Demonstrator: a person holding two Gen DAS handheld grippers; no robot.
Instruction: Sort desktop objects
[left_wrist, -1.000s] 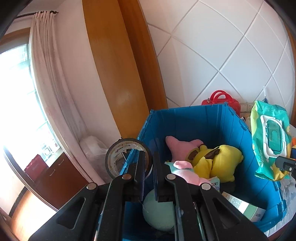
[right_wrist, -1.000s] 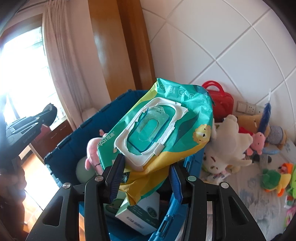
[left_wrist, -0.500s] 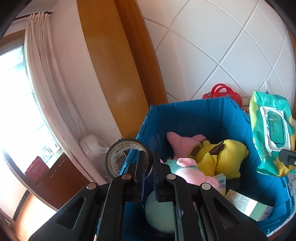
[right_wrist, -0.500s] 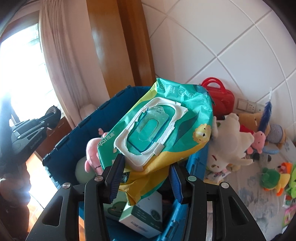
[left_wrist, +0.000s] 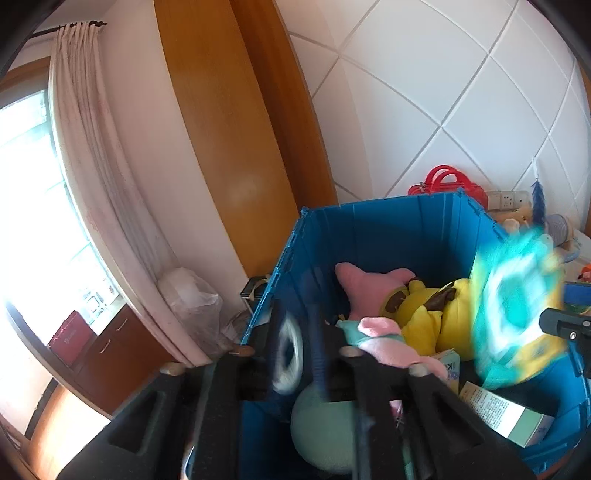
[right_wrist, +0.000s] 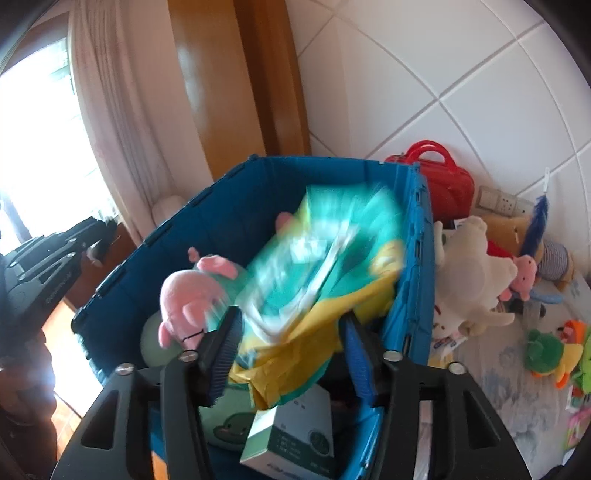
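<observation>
A blue crate holds a pink plush, a yellow plush, a pale green ball and a white-green box. My left gripper is open over the crate's near-left corner; a blurred tape roll is falling between its fingers. My right gripper is open above the crate's right side; the blurred teal-and-yellow wipes pack is dropping away from its fingers into the crate.
Right of the crate a red case, a white plush, a green plush and other toys lie on the desk. A wooden panel, curtain and window stand to the left.
Both grippers have opened. The tape roll has left the left fingers and the wipes pack has left the right fingers; both are blurred, falling into the crate.
</observation>
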